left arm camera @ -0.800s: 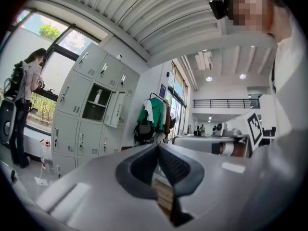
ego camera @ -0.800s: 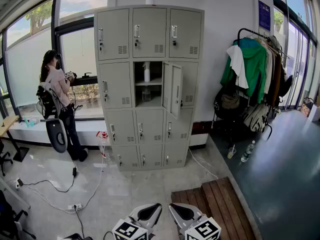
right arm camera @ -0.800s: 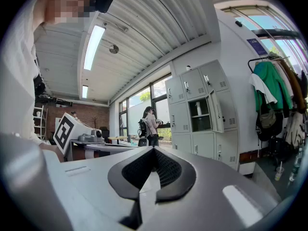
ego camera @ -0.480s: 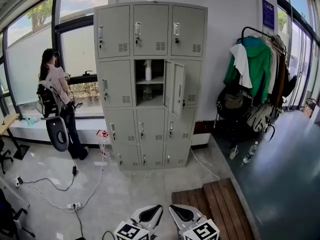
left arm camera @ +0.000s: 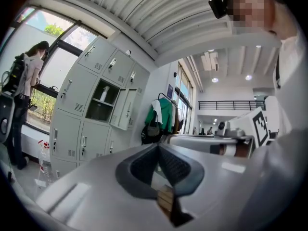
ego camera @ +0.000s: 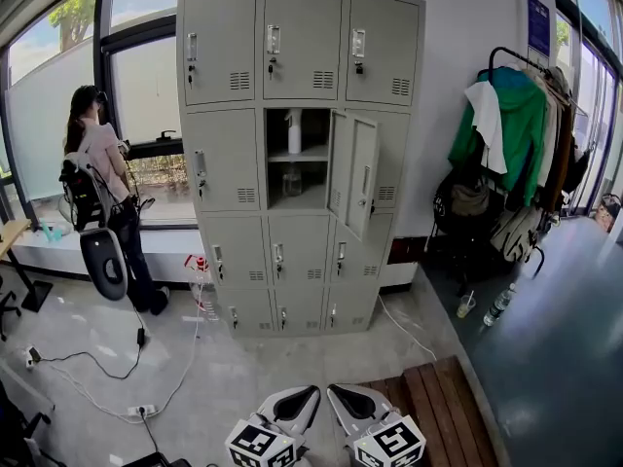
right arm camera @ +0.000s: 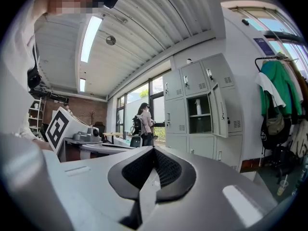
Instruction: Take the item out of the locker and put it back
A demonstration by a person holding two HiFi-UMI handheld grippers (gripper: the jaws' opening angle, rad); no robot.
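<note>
A grey locker cabinet (ego camera: 224, 144) stands ahead against the wall. One compartment in its middle column is open, its door (ego camera: 358, 171) swung out to the right. On the shelf inside stands a white spray bottle (ego camera: 294, 132), with a clear item (ego camera: 292, 181) below it. The bottle also shows in the left gripper view (left arm camera: 104, 94) and the right gripper view (right arm camera: 198, 107). My left gripper (ego camera: 297, 404) and right gripper (ego camera: 343, 404) sit side by side at the bottom edge, far from the locker. Both are shut and hold nothing.
A person (ego camera: 97, 183) with a backpack stands at the window left of the locker. Cables and a power strip (ego camera: 136, 412) lie on the floor. A coat rack (ego camera: 516, 134) with clothes and bags is at the right, bottles (ego camera: 499, 305) below it. A wooden platform (ego camera: 438, 397) lies near my right.
The locker has grown larger and shifted slightly right in the head view, as I have come nearer. Both grippers stay low and shut.
</note>
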